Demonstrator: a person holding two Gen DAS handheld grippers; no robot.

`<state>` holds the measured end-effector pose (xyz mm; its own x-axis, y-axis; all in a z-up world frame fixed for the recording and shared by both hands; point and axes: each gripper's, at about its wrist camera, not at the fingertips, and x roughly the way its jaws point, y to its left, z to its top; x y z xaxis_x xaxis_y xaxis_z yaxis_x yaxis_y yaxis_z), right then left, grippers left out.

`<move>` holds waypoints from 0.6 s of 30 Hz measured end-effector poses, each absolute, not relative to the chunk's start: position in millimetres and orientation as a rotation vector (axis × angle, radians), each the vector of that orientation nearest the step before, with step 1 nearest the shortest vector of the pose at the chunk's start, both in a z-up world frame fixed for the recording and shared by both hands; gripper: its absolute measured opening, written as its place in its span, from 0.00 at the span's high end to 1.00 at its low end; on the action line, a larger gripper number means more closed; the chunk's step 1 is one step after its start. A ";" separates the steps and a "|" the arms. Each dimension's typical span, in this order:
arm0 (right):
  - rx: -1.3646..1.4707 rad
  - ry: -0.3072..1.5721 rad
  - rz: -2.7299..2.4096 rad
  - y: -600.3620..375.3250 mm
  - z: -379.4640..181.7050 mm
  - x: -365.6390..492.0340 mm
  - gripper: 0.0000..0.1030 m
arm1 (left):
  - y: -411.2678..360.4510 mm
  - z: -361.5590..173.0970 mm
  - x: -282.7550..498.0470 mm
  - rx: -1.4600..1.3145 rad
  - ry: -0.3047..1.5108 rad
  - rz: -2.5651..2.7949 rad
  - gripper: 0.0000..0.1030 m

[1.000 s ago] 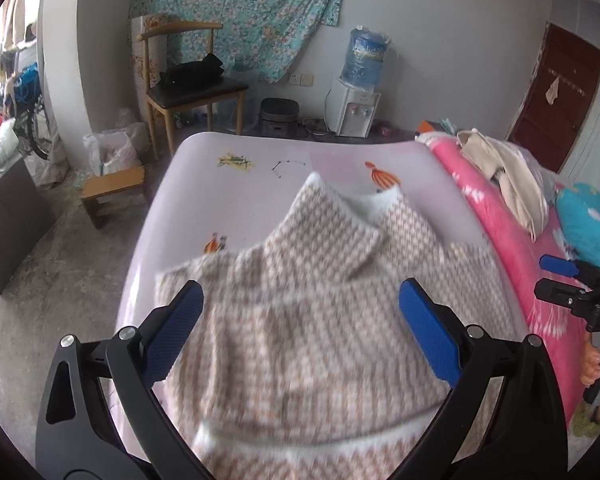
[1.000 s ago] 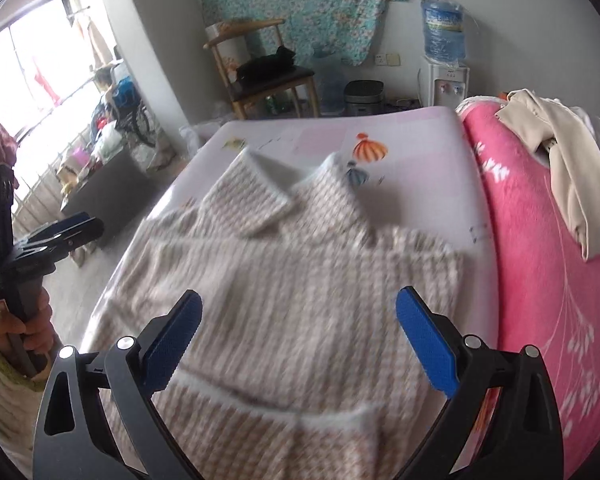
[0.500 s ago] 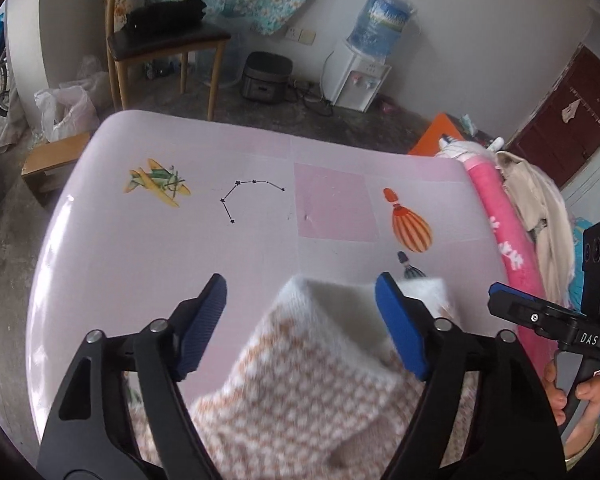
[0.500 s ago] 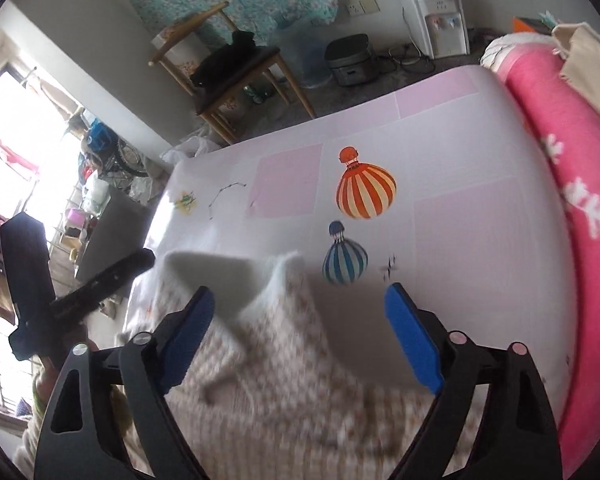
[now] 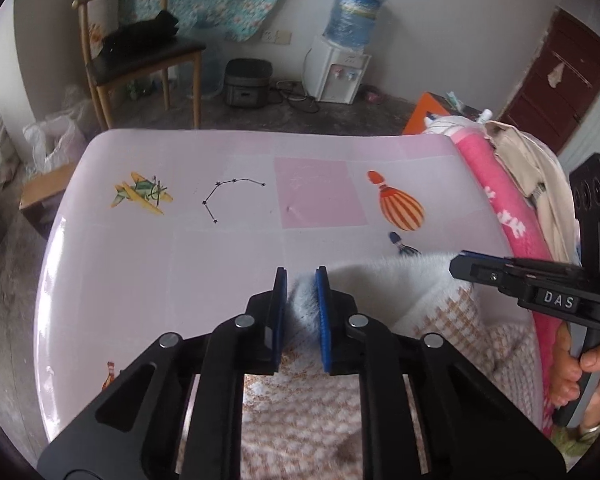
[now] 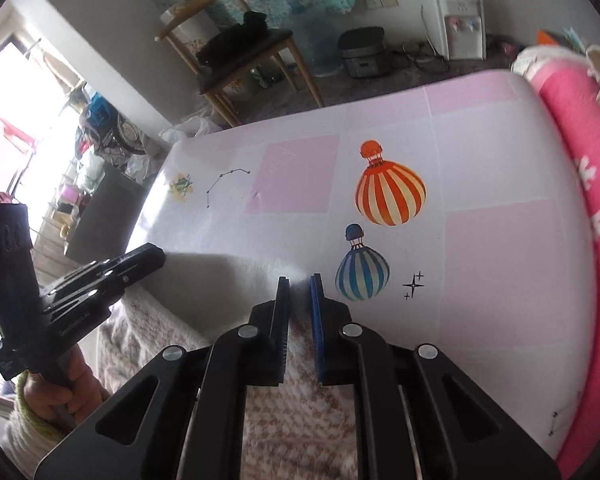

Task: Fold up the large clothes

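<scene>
A beige-and-white checked knit sweater [image 5: 440, 312] lies on a pink-and-white patterned bed sheet [image 5: 180, 264]; its white inner edge [image 5: 404, 276] faces away from me. My left gripper [image 5: 301, 278] is closing, its blue pads pressing on the left end of that white edge. My right gripper [image 6: 300, 282] is shut on the same edge further right, next to a blue balloon print. The right gripper's black tip [image 5: 458, 266] also shows in the left wrist view, held by a hand [image 5: 576, 368]. The left gripper [image 6: 156, 256] shows in the right wrist view.
A rolled pink blanket [image 6: 572, 140] with pale clothes on it runs along the bed's right side. Beyond the bed's far edge stand a wooden chair [image 5: 140, 60], a rice cooker [image 5: 246, 80] and a water dispenser [image 5: 340, 76] on the floor.
Both grippers swept forward over the sweater to its far white edge and went from wide open to closed on that edge.
</scene>
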<state>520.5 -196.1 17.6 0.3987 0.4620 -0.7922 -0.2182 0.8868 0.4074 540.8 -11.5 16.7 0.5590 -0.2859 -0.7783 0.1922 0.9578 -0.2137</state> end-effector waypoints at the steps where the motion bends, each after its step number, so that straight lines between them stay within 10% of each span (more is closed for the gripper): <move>1: 0.234 1.067 0.441 -195.1 25.0 512.7 0.90 | -11.6 22.1 531.7 -0.102 0.928 -0.294 0.89; 18: -0.098 1.092 0.545 -183.1 17.3 326.7 0.82 | 9.3 -13.8 366.1 -0.036 0.957 -0.376 0.91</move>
<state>326.7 -183.1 17.3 0.3436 0.3712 -0.8627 -0.4654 0.8651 0.1868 366.1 9.3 -13.8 0.5162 -0.3284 -0.7910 0.2970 0.9349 -0.1943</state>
